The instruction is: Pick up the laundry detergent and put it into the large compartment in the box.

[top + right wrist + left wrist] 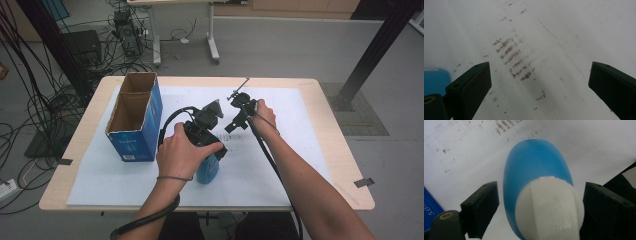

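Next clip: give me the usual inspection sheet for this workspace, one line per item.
Surface: wooden table under a white sheet with brownish smudges.
Job's things: blue bottle with white cap, upright; open blue carton to its left.
Clutter: nothing seen.
Grippers: left gripper straddles the cap, gap showing at one jaw; right gripper open, empty, over the sheet.
Cables: one trails from each gripper; tangle on the floor, left.
Surroundings: grey floor, desk legs, black posts.

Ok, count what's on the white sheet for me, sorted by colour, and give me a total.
Blue: 2, the open cardboard box and the bottle with a white cap.
Black: 2, the left claw around the bottle's cap, and the right claw with nothing between its jaws.
Total: 4, on the white sheet.
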Demonstrator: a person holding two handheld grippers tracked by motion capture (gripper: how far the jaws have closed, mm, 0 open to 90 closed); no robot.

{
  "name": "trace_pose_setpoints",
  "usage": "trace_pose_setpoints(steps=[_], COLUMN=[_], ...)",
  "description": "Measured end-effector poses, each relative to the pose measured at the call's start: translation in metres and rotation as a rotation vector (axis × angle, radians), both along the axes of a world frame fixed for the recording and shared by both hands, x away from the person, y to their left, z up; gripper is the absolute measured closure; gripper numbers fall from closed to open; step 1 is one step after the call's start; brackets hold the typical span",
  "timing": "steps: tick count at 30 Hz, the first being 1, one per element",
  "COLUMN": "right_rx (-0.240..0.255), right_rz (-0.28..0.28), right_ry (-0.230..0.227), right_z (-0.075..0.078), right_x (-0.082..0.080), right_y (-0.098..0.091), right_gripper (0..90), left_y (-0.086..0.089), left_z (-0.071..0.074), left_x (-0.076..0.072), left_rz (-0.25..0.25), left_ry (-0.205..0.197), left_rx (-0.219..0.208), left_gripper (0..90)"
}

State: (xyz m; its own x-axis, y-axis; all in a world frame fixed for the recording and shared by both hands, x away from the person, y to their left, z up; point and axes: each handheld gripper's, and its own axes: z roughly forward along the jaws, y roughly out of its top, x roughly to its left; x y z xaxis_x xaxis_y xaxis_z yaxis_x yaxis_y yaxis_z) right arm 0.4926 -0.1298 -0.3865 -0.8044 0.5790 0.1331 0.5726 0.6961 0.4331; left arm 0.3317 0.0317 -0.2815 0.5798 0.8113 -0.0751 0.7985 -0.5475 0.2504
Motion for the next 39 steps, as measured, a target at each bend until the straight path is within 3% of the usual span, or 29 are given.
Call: trace_pose_setpoints(steps=[21,39], right_rx=[-0.004,-0.009], right_rz=[0.004,0.005], right_ry=[-0.003,-0.008], right_z=[0.0001,0.0012], right_x=[0.0001,-0.0009], right_y=[0.0003,0.0004], right_gripper=[4.0,4.0], left_y=[-0.0014,-0.0008], left_z=[-0.0003,0.0005], left_x=[0.0000,0.0004], left_rz=[0.000,0.010], left_ry=[-0.004,-0.008], left_rx=[0.013,0.023], left_gripper=[32.8,36.8])
